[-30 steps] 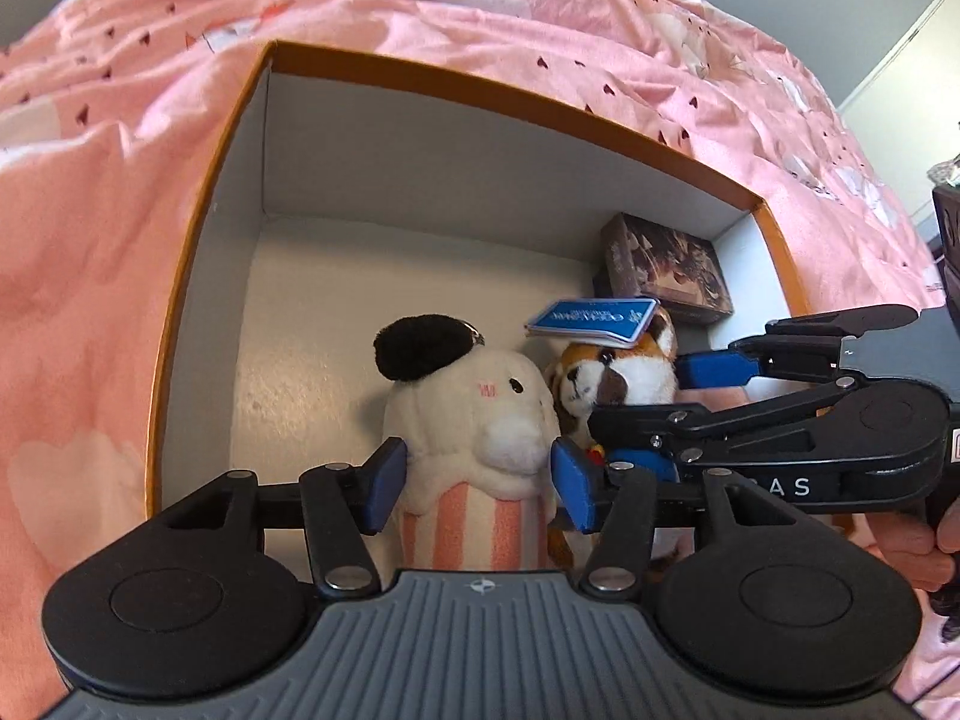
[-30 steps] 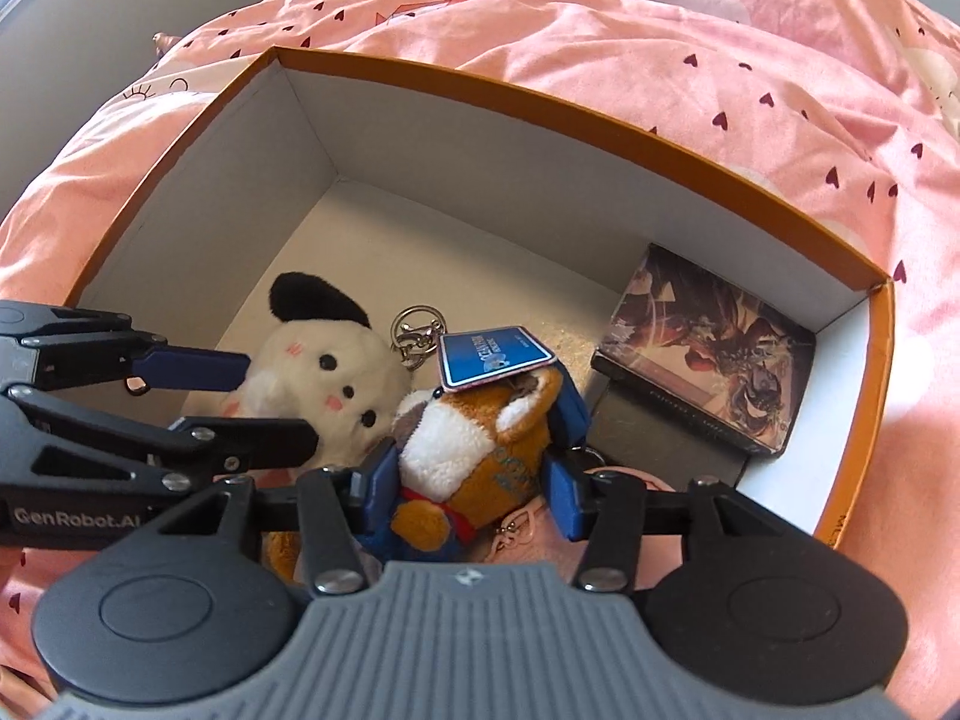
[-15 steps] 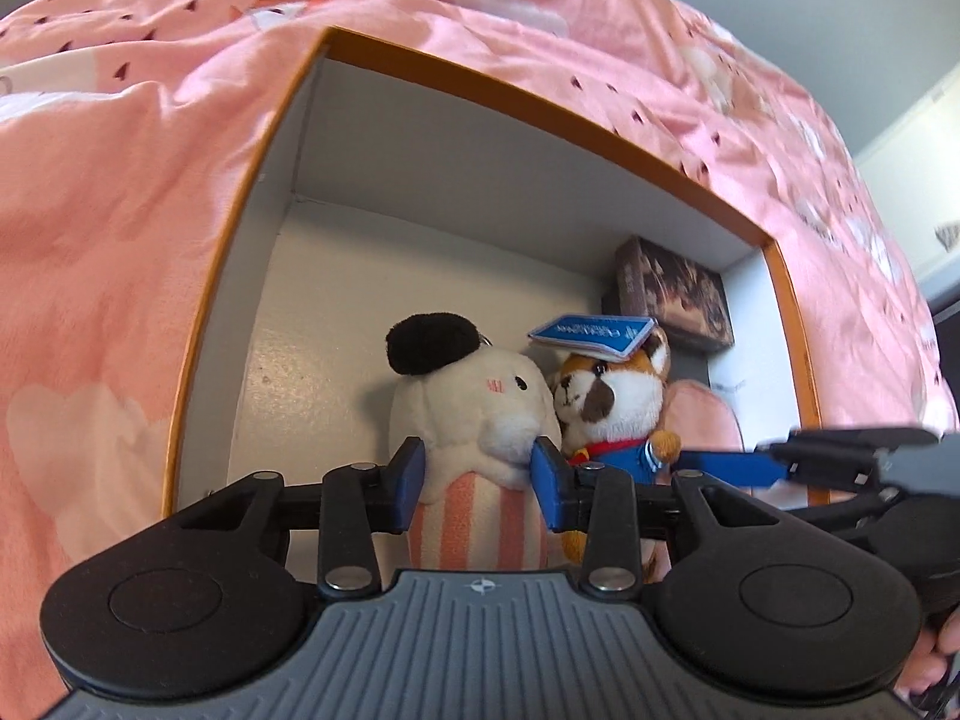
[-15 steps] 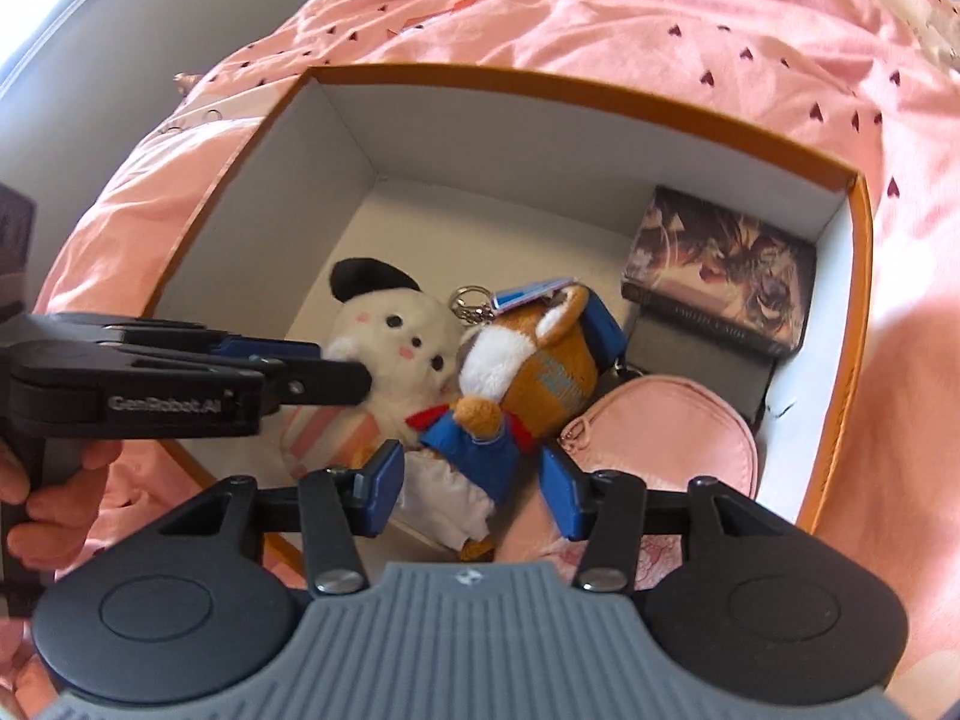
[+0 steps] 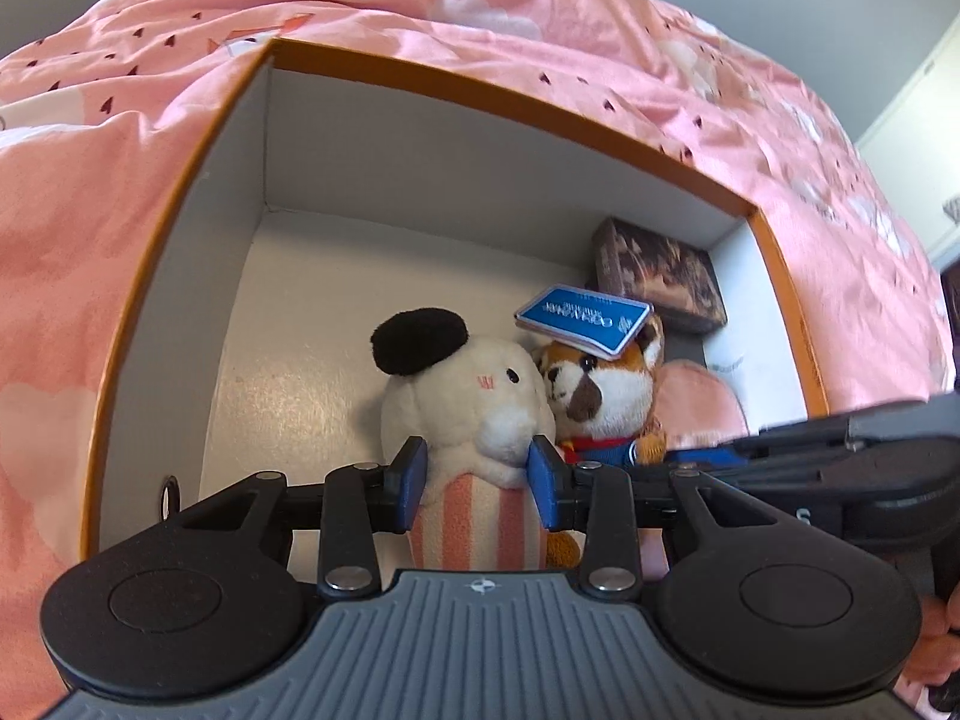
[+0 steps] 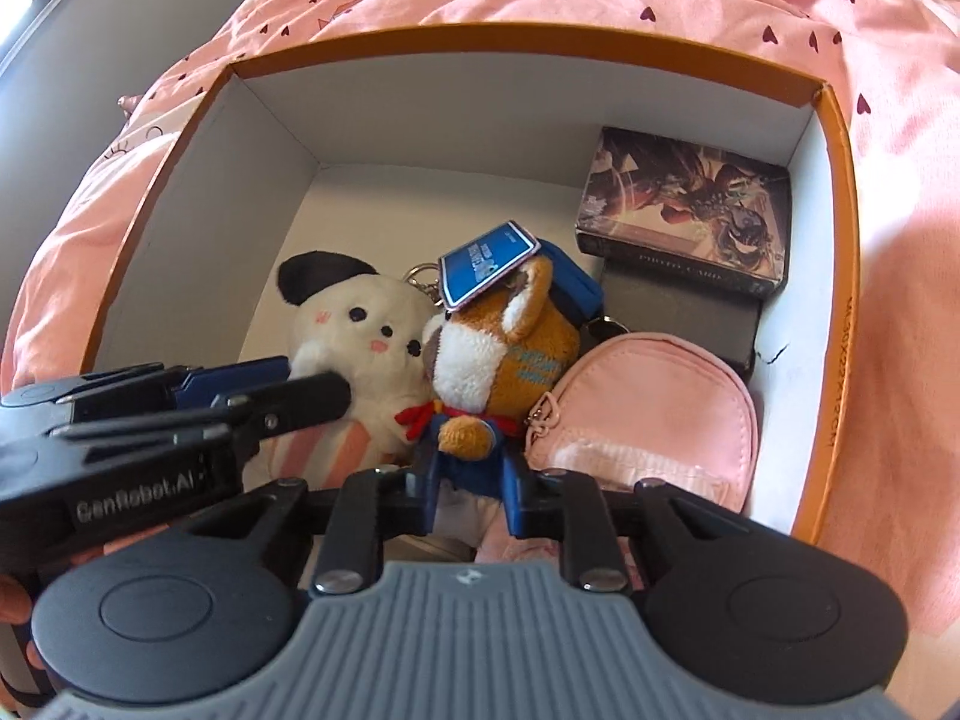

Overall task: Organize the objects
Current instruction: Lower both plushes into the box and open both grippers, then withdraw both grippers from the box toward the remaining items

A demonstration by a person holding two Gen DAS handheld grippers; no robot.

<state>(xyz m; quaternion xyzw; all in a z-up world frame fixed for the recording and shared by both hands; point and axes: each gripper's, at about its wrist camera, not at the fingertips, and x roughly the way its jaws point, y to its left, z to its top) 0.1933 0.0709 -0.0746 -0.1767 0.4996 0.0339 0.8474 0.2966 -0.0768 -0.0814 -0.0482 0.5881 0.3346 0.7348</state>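
Left tool (image 5: pixel 477 483) clenched on cream plush with black ear, striped body (image 5: pixel 474 420). Right tool (image 6: pixel 471 495) closing, pads pressing orange fox plush in blue outfit (image 6: pixel 498 360); pink zip pouch (image 6: pixel 648 408) just right of it.

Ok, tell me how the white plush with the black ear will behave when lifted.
The white plush probably squashes: the left gripper pads dent its striped body. Likely light and floppy, so its head may droop. Fabric shouldn't slip.

Each camera sits on its tongs and looks steeply down, very close, into the orange box (image 5: pixel 180 276). Both views share the two plush toys inside.
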